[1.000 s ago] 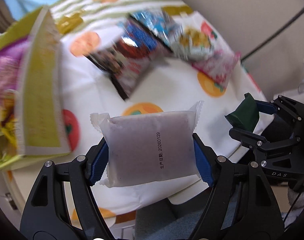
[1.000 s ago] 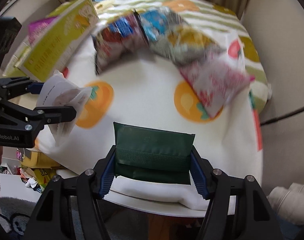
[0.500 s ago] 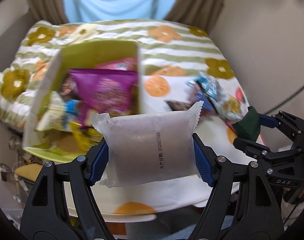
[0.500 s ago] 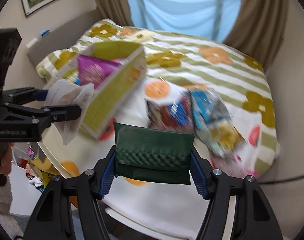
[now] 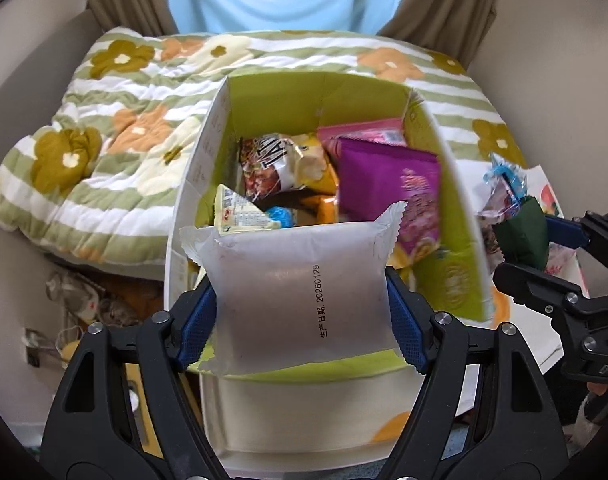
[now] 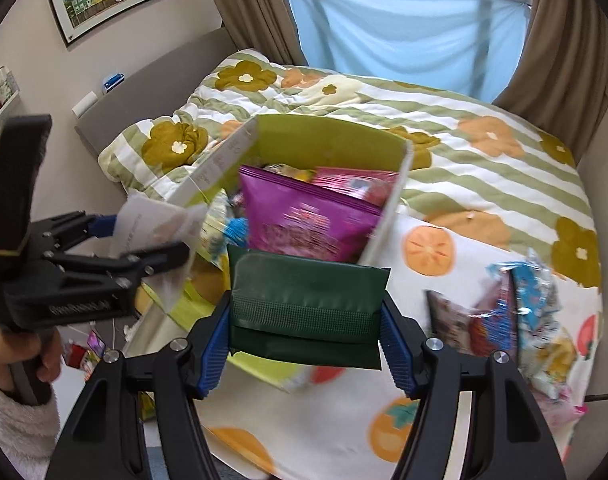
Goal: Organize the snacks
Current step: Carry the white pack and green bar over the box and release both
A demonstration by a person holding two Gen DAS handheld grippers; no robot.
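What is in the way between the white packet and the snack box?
Nothing visible. The left gripper holds the white packet right over the open green box. The box has no lid on it. The purple bag and other snacks are inside, with a gap in front where the packet could drop.

The left claw (image 5: 299, 304) clamps a translucent white sealed snack packet (image 5: 304, 296) above the open yellow-green cardboard box (image 5: 460, 248). The box contains a purple foil bag (image 5: 384, 184). At right, the right claw (image 5: 544, 248) grips a dark green pouch (image 5: 522, 236).
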